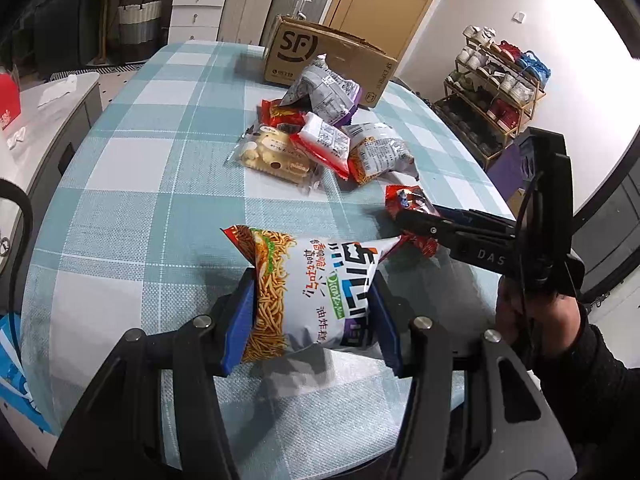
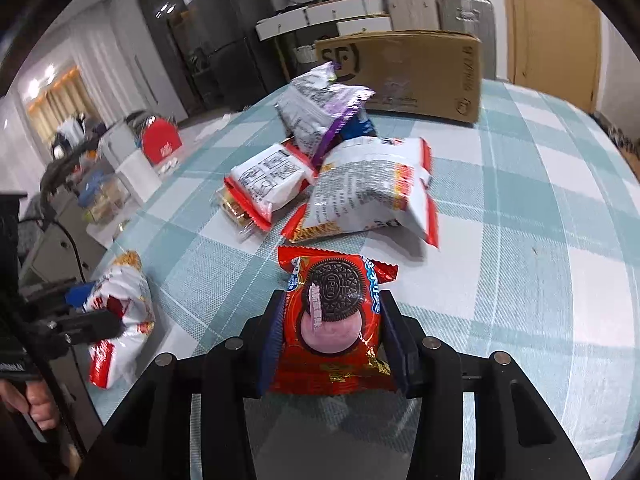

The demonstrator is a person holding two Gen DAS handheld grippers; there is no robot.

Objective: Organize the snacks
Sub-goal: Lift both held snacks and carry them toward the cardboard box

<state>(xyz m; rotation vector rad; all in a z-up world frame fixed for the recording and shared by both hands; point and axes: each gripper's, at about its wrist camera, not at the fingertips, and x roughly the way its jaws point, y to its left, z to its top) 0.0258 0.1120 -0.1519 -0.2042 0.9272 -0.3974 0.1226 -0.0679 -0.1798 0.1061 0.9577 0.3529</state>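
- Between my left gripper (image 1: 312,312) pads, the noodle snack bag (image 1: 316,280) is hanging just above the checked tablecloth (image 1: 160,160), clamped at both sides.
- I am judging it best to be carrying both packs level toward the cardboard box (image 1: 332,60), squeezing lightly.
- My right gripper (image 2: 332,320) is pinching the Oreo pack (image 2: 336,316), jaws narrowed onto its edges, near the snack pile (image 2: 320,172).

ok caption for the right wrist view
Right tongs grip a red Oreo packet before a snack pile and cardboard box.
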